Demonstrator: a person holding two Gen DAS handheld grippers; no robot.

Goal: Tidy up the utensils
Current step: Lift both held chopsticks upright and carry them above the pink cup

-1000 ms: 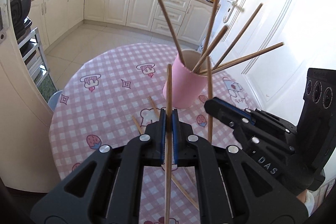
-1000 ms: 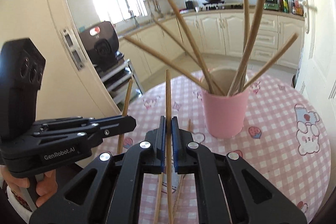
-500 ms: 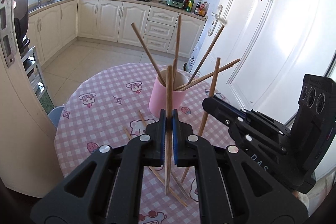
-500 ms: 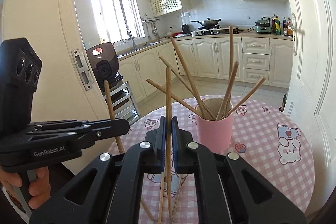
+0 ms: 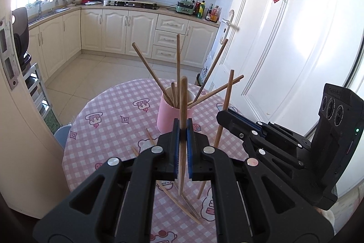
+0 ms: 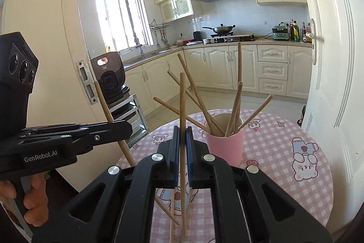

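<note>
We hold one chopstick upright in each gripper: the left gripper (image 5: 182, 147) is clamped on a chopstick (image 5: 182, 120), the right gripper (image 6: 181, 152) on another (image 6: 182, 115), both long axes near vertical. The pink cup (image 5: 174, 116) stands ahead on the checked table (image 5: 109, 129), just beyond both sets of tips and a little right of the right gripper. Its fanned-out sticks (image 6: 198, 95) may block a straight drop. Loose chopsticks (image 5: 179, 202) lie on the near cloth.
</note>
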